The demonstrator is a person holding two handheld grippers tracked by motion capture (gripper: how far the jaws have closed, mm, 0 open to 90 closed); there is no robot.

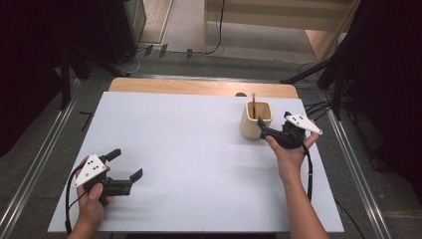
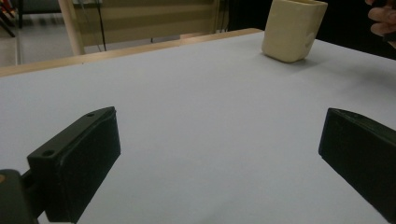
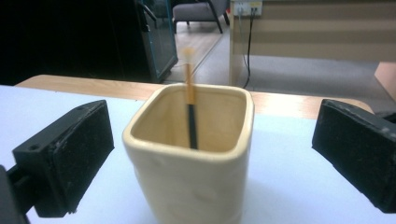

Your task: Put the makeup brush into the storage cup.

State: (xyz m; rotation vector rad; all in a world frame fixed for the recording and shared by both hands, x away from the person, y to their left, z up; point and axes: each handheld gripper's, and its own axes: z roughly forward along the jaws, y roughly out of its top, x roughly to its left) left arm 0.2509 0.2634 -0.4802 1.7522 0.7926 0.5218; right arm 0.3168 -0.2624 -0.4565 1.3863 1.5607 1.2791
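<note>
Your right gripper (image 3: 212, 154) has its 2 jaws spread wide, the cream cup (image 3: 191, 154) between them untouched; a thin stick, perhaps a pencil (image 3: 190, 112), stands inside. Your left gripper (image 2: 219, 158) gapes empty, well apart from it.

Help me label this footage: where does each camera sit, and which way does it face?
High view: above the person's side, looking forward and down on the white table; both forearms, left tool and right tool show.
Left gripper view: rides the left tool, looking across the table at the cream cup; its open jaws show.
Right gripper view: rides the right tool, close on the cup with a pencil standing inside; its open jaws flank it.
All three share the cup.
</note>
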